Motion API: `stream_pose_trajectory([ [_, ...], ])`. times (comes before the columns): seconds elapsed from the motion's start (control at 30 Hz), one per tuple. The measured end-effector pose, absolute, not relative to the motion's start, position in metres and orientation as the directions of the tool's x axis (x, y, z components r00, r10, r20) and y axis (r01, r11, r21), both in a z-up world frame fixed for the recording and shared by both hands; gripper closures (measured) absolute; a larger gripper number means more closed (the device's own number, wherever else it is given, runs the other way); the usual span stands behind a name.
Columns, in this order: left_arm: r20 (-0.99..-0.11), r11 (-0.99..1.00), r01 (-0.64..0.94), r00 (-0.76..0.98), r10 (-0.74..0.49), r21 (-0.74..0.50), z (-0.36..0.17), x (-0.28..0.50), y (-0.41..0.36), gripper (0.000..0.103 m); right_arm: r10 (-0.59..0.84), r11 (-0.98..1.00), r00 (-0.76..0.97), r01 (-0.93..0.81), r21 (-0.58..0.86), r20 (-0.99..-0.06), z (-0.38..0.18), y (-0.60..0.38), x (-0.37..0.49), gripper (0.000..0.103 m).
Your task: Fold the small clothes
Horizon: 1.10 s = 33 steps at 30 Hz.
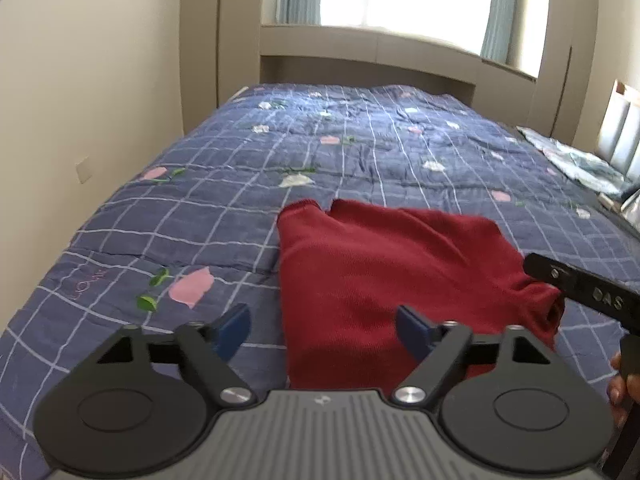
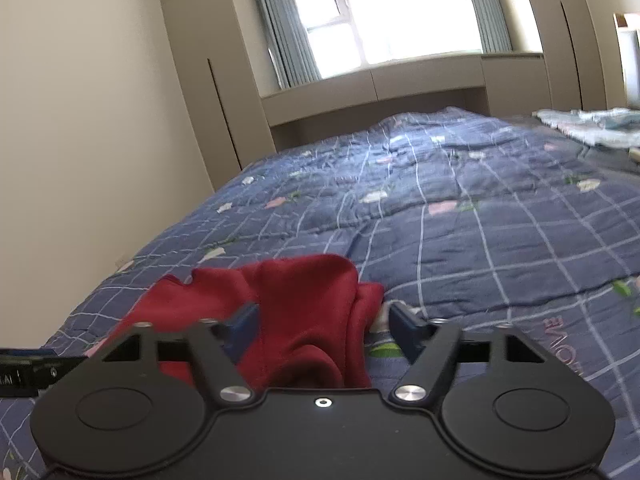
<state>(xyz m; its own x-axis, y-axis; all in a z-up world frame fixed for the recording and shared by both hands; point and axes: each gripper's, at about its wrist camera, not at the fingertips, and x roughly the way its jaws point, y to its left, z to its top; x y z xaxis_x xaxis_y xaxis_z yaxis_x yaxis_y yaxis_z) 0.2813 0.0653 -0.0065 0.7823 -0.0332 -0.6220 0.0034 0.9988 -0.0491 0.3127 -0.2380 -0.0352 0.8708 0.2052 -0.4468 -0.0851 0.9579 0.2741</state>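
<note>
I hold my left gripper (image 1: 323,326) and right gripper (image 2: 322,324) low with jaws spread wide, grasping nothing, flanking the near edge of the red garment (image 1: 384,280) lying rumpled on the blue quilt (image 1: 200,208), ready to pinch its two near corners.

A blue checked quilt (image 1: 240,208) with pink and white flower prints covers the bed. At the bed's far right corner lies a crumpled pale blue-green cloth (image 1: 576,160), beside a padded headboard (image 1: 618,136). Beyond the bed's far edge a bright window (image 2: 404,12) with grey-blue curtains (image 2: 280,24) sits above a beige shelf (image 2: 376,80). A cream wall (image 1: 80,80) runs along the bed's left edge.
</note>
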Motion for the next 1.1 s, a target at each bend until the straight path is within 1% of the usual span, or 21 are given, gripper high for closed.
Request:
stream_pose_trajectory([
  [0.07,-0.607,0.998,-0.016,0.795,-0.021,-0.056,0.0,0.274,0.066,0.008,0.207,0.959,0.88,-0.097,0.265,-0.428,-0.028,-0.238,0.304,0.013],
  [0.13,-0.587,0.997,-0.037,0.809,-0.005,-0.06,0.007,0.267,0.068,0.004,0.208,0.961,0.89,-0.109,0.254,-0.406,-0.019,-0.238,0.292,0.006],
  [0.23,-0.558,0.996,-0.06,0.83,0.009,-0.073,0.015,0.252,0.069,0.001,0.214,0.963,0.903,-0.131,0.234,-0.372,-0.006,-0.238,0.274,0.001],
  [0.5,-0.5,0.994,-0.067,0.866,0.015,-0.086,0.028,0.196,0.062,0.0,0.217,0.966,0.928,-0.16,0.202,-0.304,0.02,-0.241,0.216,0.001],
  [0.7,-0.473,0.995,-0.058,0.881,0.013,-0.082,0.026,0.148,0.054,0.0,0.22,0.967,0.937,-0.172,0.188,-0.27,0.028,-0.246,0.166,0.001],
  [0.9,-0.459,0.996,-0.048,0.888,0.007,-0.079,0.013,0.107,0.05,0.0,0.217,0.972,0.941,-0.183,0.148,-0.261,0.025,-0.248,0.114,0.001],
  [1.1,-0.462,0.998,-0.049,0.886,0.022,-0.046,0.0,0.08,0.044,0.0,0.191,0.979,0.945,-0.166,0.116,-0.264,0.012,-0.245,0.075,0.001],
])
